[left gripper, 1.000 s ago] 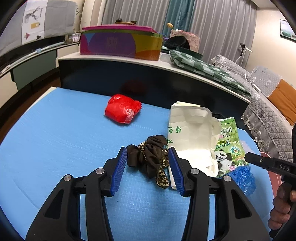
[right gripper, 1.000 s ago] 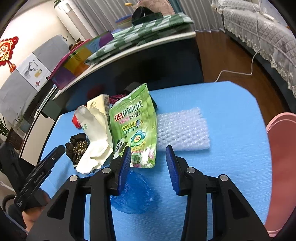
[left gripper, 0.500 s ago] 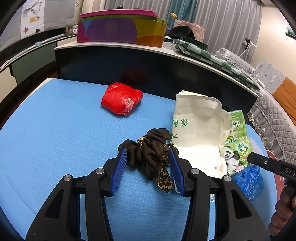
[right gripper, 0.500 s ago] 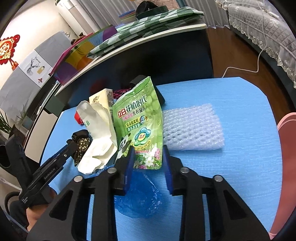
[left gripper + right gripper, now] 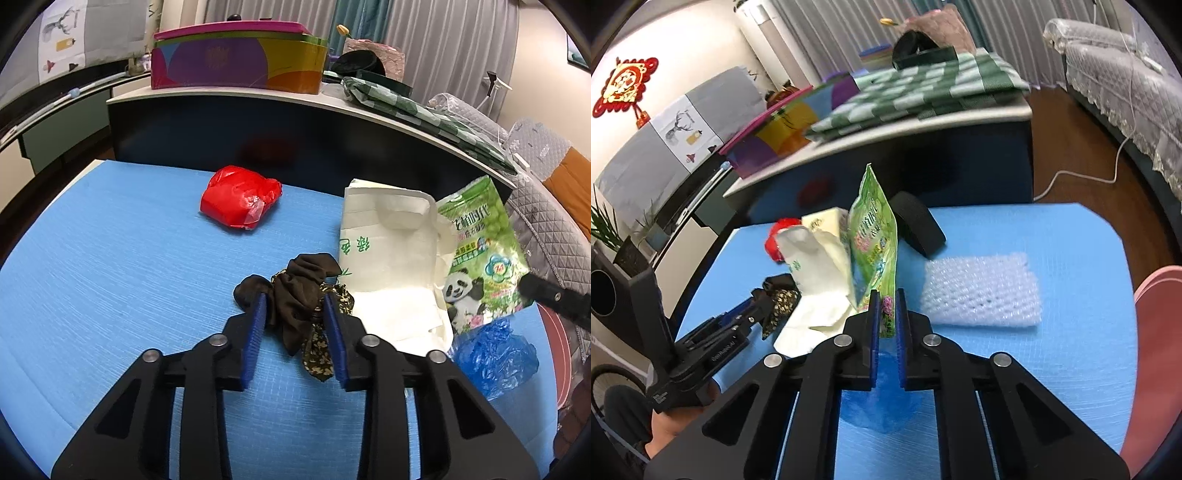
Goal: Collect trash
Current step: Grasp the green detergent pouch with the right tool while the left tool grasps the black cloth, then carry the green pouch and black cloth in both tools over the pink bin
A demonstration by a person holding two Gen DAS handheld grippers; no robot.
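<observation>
Even, soft indoor light, strong fisheye bending and dark vignette corners, slight background blur.

On the table (image 5: 110, 258), the cloth (image 5: 295, 295) lies left of the paper bag (image 5: 388, 258); the pouch (image 5: 476, 251) is right of it.

Grey curtains (image 5: 461, 55) hang at the back. A sofa (image 5: 1123, 85) with a grey cover stands on the brown wood floor (image 5: 1082, 147).
</observation>
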